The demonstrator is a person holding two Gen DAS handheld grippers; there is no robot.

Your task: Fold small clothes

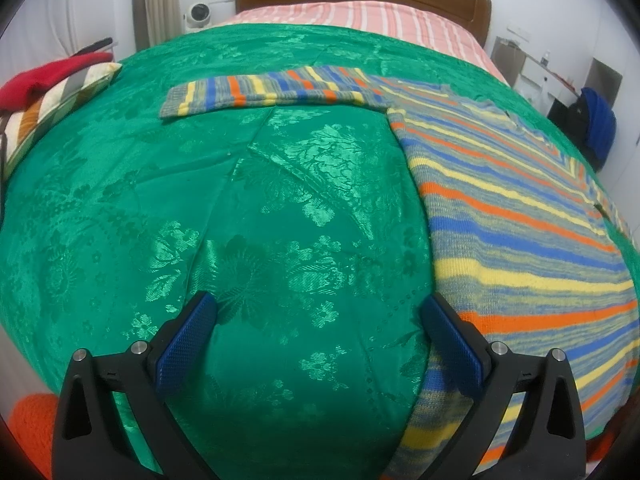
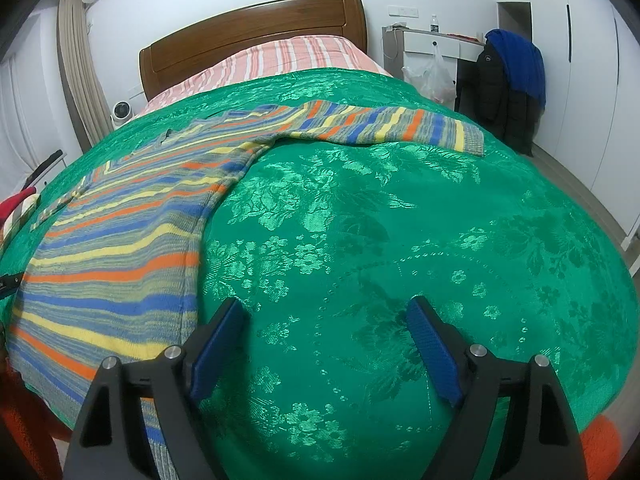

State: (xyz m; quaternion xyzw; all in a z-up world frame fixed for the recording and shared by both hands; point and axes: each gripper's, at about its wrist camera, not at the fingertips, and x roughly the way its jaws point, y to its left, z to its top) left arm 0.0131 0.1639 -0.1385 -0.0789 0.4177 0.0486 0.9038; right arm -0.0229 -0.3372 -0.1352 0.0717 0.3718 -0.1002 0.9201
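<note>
Bedroom, green floral satin bedspread (image 1: 248,208) over bed. Striped knitted sweater (image 1: 520,216) spread flat, sleeves out sideways. Left gripper (image 1: 320,320) and right gripper (image 2: 326,328) agape, empty, flanking hem. Probably sleeve first: pinch cuff (image 1: 176,100), fold across body, smooth.

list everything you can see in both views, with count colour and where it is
striped knit sweater: 1, blue, orange, yellow, grey; flat on the bedspread, sleeves spread
green floral satin bedspread: 1, green; covering the bed
pink striped sheet: 1, pink and white; by the headboard
wooden headboard: 1, brown; against the wall
striped cushion: 1, multicolour; bed's left edge
blue and black jackets: 2, draped beside the white desk
left gripper: 1, black with blue pads; open, above bedspread
right gripper: 1, same; open
</note>
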